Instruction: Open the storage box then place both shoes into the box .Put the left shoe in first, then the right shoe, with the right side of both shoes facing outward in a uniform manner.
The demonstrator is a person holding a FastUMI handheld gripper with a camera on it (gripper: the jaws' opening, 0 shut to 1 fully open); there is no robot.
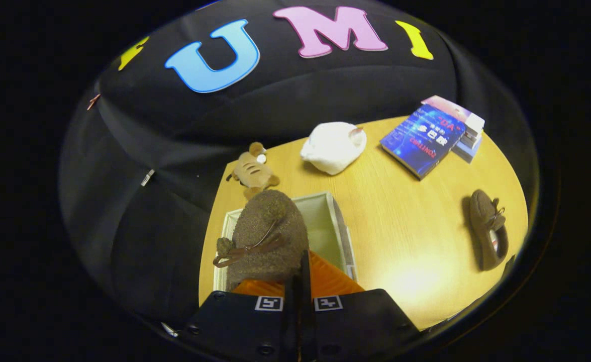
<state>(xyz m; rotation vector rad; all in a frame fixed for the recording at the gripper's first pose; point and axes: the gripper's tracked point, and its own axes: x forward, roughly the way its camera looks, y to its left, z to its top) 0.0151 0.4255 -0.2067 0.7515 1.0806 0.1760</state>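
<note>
My gripper (303, 281) had its fingers drawn nearly together, clamped on the heel end of a brown fuzzy shoe (268, 236) that hung toe-forward over the open storage box (339, 226) just ahead of them, so I judged the first placement to be in hand. The second brown shoe (487, 229) lay well apart to the right on the wooden table (401, 221); beyond sat a plush toy (253, 171), a white bundle (333, 147) and stacked books (426, 138). Next I would lower the shoe in, check which side faces outward, then let go.
</note>
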